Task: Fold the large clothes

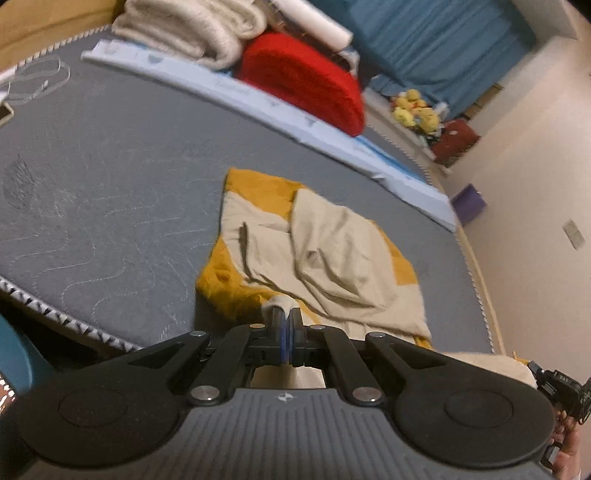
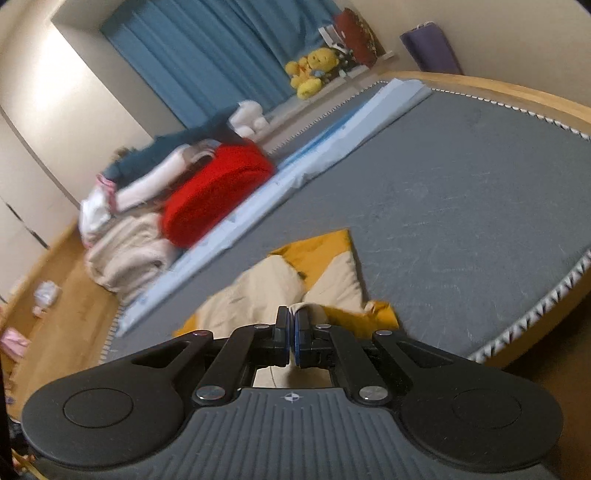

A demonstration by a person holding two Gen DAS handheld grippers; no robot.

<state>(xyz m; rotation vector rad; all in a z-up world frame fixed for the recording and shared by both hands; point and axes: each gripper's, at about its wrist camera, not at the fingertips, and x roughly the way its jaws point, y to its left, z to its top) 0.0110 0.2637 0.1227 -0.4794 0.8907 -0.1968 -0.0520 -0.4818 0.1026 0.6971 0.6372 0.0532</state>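
L wrist cam, going L to R: I see a white cable (image 1: 37, 79) coiled on the far-left part of the grey mattress (image 1: 110, 155). Folded cream blanket (image 1: 192, 26) at the far edge, red blanket (image 1: 306, 85) right beside it, both on a light-blue sheet strip (image 1: 258, 110). Yellow plush toys (image 1: 413, 110) further right on a ledge, blue curtain (image 1: 443, 48) behind.

Task item: mustard/cream garment (image 1: 325, 254) lies crumpled on the mattress, mid-frame. Left gripper (image 1: 285, 314) fingers closed, pinching a cream bit of the garment at the near edge; that edge looks lifted off the mattress. Right gripper (image 1: 561, 391) only partly visible at the far-right edge of this view.

R wrist cam, L to R: wood floor (image 2: 55, 332) w/ small clutter, cream blanket (image 2: 125, 258), red blanket (image 2: 218, 192), blue curtain (image 2: 207, 55), plush toys (image 2: 314, 70), purple box (image 2: 432, 51) top right. Garment (image 2: 295, 284) sits centre, mustard corner pointing away from me. Right gripper (image 2: 294, 314) fingers closed on a cream fold of the garment. Grey mattress (image 2: 461, 221) bare to the right, wood bed frame (image 2: 517, 92) round its edge.

Frames somewhat motion-blurred.
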